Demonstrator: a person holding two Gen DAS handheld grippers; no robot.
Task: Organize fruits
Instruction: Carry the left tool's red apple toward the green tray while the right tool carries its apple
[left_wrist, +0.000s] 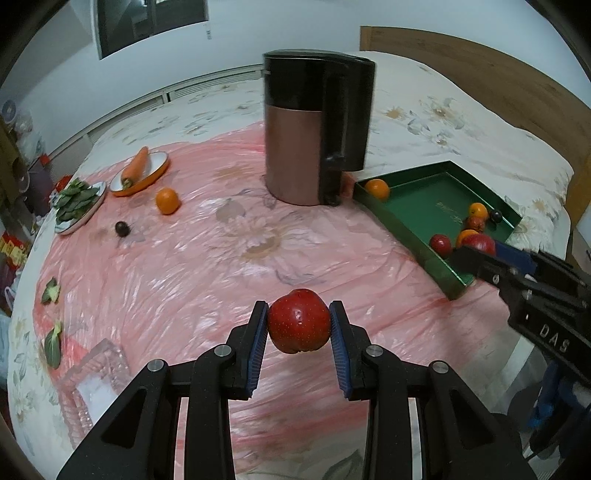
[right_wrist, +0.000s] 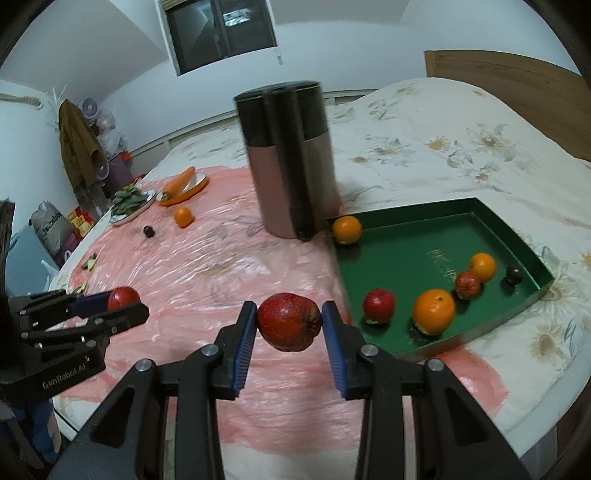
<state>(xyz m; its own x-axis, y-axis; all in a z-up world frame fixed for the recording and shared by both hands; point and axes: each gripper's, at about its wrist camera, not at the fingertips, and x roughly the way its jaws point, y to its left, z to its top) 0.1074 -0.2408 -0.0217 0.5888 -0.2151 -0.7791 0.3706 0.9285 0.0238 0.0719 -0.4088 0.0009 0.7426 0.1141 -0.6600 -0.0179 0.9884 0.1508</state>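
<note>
Green tray (right_wrist: 424, 258): right view shows whole; left view (left_wrist: 421, 206) partly hidden.

1. Left gripper (left_wrist: 299, 320): black frame, blue ribbed pads; jaws closed on a red apple (left_wrist: 299, 320), one pad pressing each side, fruit lifted off the surface; angled downward.
2. Right gripper (right_wrist: 289, 320): same build; jaws clamped on a second red apple (right_wrist: 289, 320), held clear of the surface; angled downward.
3. The two grippers sit side by side, apart.

White walls (right_wrist: 110, 55), dark window (right_wrist: 221, 33), wooden headboard (left_wrist: 480, 70), floral bedspread (right_wrist: 443, 147).
</note>
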